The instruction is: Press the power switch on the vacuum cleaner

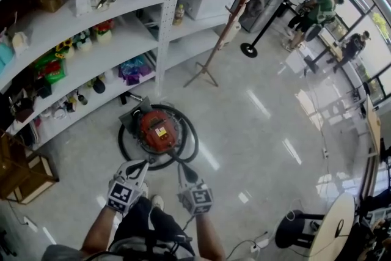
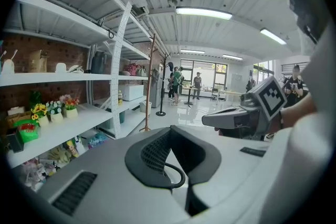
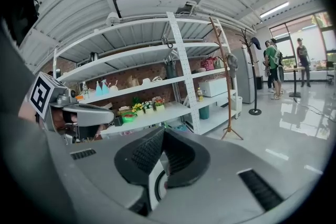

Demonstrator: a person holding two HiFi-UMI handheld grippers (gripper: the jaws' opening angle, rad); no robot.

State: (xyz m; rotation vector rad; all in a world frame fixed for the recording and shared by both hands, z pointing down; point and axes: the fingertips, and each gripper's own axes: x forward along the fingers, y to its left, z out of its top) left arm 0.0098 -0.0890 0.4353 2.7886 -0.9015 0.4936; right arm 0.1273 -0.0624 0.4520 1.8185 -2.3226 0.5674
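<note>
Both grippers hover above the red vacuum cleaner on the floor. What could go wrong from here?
1. The black hose loops around the vacuum cleaner, close to the person's feet. Stepping in could snag it.
2. The power switch cannot be made out on the red top, so the left gripper or right gripper, both shut and empty, might land on the wrong spot.
3. The floor looks glossy, so a hard push may shift the vacuum cleaner.
</note>
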